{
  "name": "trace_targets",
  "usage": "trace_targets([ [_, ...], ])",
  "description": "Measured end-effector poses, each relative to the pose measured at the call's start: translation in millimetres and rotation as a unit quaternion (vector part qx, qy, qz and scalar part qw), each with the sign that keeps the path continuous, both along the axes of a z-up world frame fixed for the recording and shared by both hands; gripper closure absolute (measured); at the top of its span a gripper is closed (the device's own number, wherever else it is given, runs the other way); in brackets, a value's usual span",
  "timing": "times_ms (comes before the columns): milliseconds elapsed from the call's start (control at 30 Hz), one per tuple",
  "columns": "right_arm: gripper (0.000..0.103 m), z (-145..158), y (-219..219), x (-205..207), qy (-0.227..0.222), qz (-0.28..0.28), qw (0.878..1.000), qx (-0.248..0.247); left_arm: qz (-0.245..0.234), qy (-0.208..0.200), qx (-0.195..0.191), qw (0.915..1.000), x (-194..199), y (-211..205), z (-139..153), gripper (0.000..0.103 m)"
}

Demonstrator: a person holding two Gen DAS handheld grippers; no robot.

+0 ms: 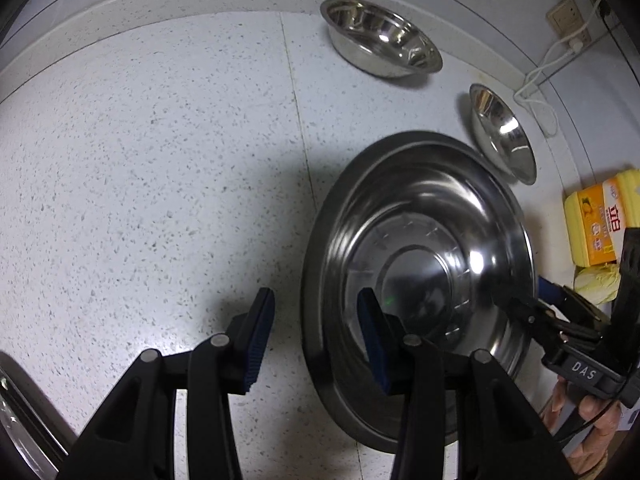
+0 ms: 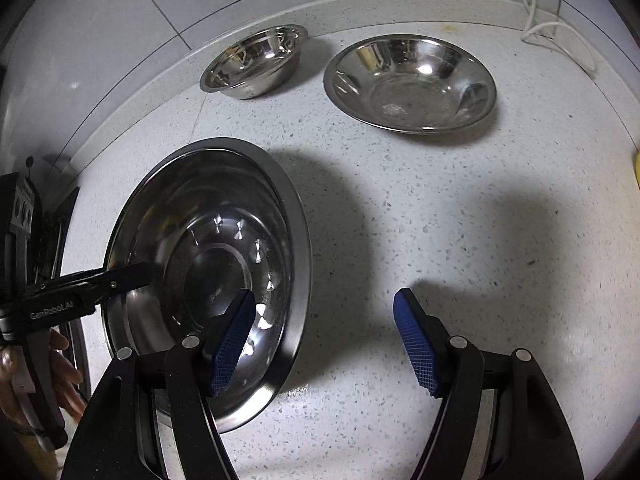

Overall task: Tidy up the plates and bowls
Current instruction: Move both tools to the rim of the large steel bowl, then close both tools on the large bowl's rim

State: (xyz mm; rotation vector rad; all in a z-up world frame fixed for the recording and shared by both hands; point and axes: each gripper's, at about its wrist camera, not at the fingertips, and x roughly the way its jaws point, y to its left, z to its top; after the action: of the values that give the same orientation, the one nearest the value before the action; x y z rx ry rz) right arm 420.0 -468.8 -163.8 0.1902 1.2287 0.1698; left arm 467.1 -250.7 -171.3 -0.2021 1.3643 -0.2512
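A large steel plate [image 1: 420, 280] lies on the speckled counter between both grippers; it also shows in the right wrist view [image 2: 208, 280]. My left gripper [image 1: 316, 340] is open, its jaws straddling the plate's left rim. My right gripper [image 2: 324, 344] is open, its jaws straddling the plate's right rim. Two steel bowls stand at the back: a deeper one [image 2: 256, 60] and a wider one [image 2: 412, 84]. They also show in the left wrist view, the deeper bowl [image 1: 380, 36] and the wider bowl [image 1: 504, 132].
A yellow detergent bottle [image 1: 600, 220] and a pale cloth [image 1: 596, 284] sit at the counter's right. A white cable [image 2: 560, 28] hangs from a wall socket [image 1: 568, 16]. Another steel rim [image 1: 16, 420] shows at lower left.
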Motion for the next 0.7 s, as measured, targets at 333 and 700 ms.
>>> trace_targets([
  [333, 0.076, 2, 10, 1, -0.010, 0.011, 1.000, 0.001, 0.001, 0.000, -0.020, 0.9998, 0, 0, 3, 0.084],
  [700, 0.090, 27, 32, -23, -0.026, 0.011, 1.000, 0.004, 0.018, -0.025, -0.064, 0.9975, -44, 35, 47, 0.093],
])
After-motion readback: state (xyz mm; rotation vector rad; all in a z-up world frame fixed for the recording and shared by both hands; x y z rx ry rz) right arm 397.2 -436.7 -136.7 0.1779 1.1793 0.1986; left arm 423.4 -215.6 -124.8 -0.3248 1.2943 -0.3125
